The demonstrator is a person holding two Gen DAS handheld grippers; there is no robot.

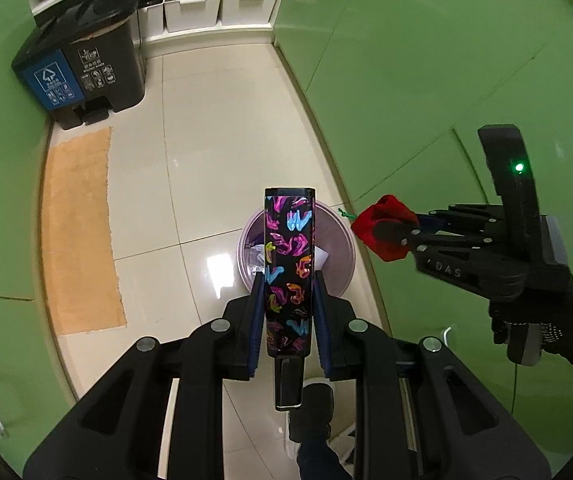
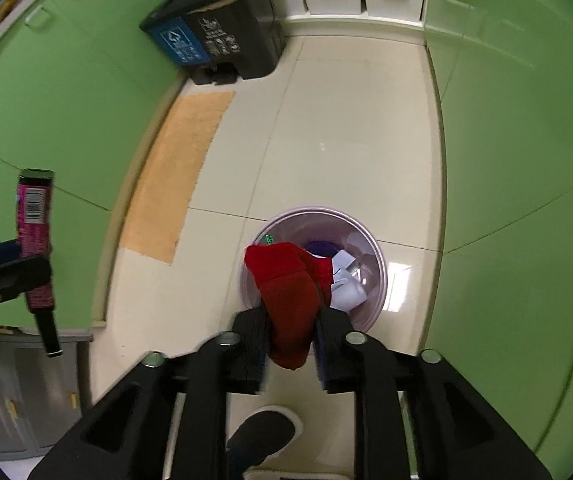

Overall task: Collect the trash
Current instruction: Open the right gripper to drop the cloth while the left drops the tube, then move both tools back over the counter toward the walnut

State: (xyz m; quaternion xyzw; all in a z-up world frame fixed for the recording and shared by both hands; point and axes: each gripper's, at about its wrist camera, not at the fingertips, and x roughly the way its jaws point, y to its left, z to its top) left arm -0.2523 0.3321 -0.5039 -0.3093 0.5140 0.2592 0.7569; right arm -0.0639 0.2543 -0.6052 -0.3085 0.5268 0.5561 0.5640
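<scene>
My left gripper (image 1: 289,280) is shut on a tall black box (image 1: 290,248) printed with bright pink, blue and orange shapes. It holds the box upright over a lilac waste basket (image 1: 340,236) on the floor. My right gripper (image 2: 292,316) hangs over the same basket (image 2: 380,256), which holds white paper scraps (image 2: 346,288). A red cloth pouch (image 2: 286,300) hangs between its fingers with a thin gap at each pad, so the jaws look open. The left wrist view shows the pouch (image 1: 386,210) at the right gripper's (image 1: 384,232) tips. The box (image 2: 34,232) shows at the right wrist view's left edge.
A black two-part pedal bin (image 1: 86,68) stands at the far left by white shelf boxes (image 1: 192,8). An orange mat (image 1: 82,232) lies along the left cabinets. Green cabinet doors (image 1: 426,80) line both sides of the narrow tiled floor. A person's shoe (image 2: 262,432) is below the grippers.
</scene>
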